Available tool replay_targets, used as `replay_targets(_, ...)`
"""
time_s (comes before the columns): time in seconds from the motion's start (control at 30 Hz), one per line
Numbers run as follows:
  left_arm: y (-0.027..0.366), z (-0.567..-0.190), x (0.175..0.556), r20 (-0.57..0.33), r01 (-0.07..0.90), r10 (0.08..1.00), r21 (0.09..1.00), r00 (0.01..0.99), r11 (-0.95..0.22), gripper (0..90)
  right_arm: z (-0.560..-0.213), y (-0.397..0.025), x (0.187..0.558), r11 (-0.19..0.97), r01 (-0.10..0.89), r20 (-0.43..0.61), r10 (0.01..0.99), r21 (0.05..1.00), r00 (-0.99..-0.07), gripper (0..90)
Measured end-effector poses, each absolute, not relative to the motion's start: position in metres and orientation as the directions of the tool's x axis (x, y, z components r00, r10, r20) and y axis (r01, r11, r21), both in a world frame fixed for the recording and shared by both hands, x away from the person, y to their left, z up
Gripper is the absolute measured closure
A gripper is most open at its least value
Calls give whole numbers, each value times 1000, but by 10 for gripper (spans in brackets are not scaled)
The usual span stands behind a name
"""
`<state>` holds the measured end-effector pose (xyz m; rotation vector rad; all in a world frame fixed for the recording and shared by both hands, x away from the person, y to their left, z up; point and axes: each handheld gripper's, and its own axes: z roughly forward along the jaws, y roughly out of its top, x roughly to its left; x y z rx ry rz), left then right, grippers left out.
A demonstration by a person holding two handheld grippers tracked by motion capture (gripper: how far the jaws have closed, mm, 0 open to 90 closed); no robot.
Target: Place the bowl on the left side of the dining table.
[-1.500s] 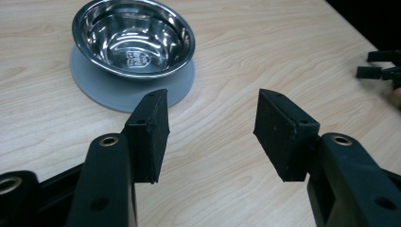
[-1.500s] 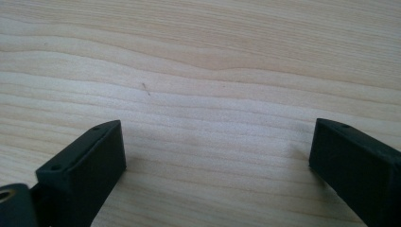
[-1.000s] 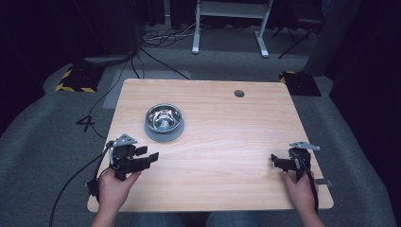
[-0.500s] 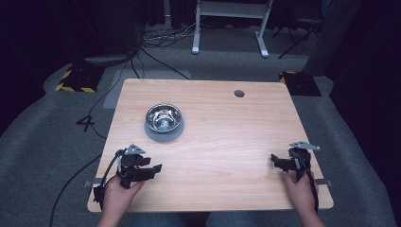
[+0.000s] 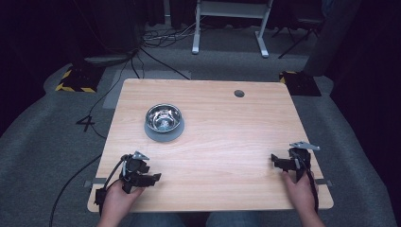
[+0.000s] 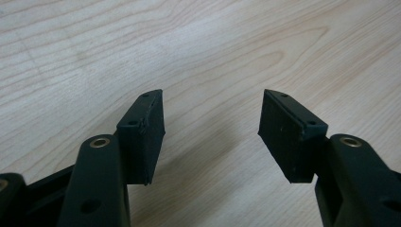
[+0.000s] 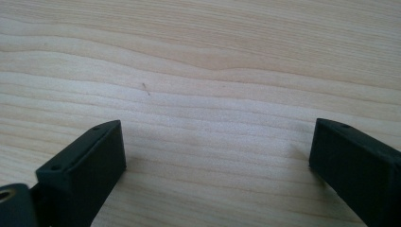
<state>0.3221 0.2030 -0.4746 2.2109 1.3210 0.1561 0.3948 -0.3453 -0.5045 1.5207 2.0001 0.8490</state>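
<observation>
We find the left gripper [image 5: 152, 177] at the near left of the table [image 5: 227, 142], jaws spread with nothing between them, bare wood beneath. The right gripper [image 5: 279, 162] sits at the near right, jaws wide apart and empty. The steel bowl [image 5: 163, 118] stands on a grey mat [image 5: 151, 135], far left, well apart from both. The person's forearms are cut off at the near edge
</observation>
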Motion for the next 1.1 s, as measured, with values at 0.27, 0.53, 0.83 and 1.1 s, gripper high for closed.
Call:
replay_targets(0.27,203,-479,320,-139,758,841,525,524,-386,398,-505,-345,395,188,663,-9,965,725,-264,42)
replay_targets(0.53,200,-488,311,-78,681,806,586,587,-439,289,-505,-345,395,188,663,-9,965,724,-263,42)
replay_targets(0.83,201,-500,303,-19,594,794,675,607,-438,197,-505,-345,395,188,663,-9,965,725,-264,42)
replay_targets(1.1,201,-502,303,-32,589,787,682,616,-434,174,-505,-345,395,187,663,-8,965,725,-264,42)
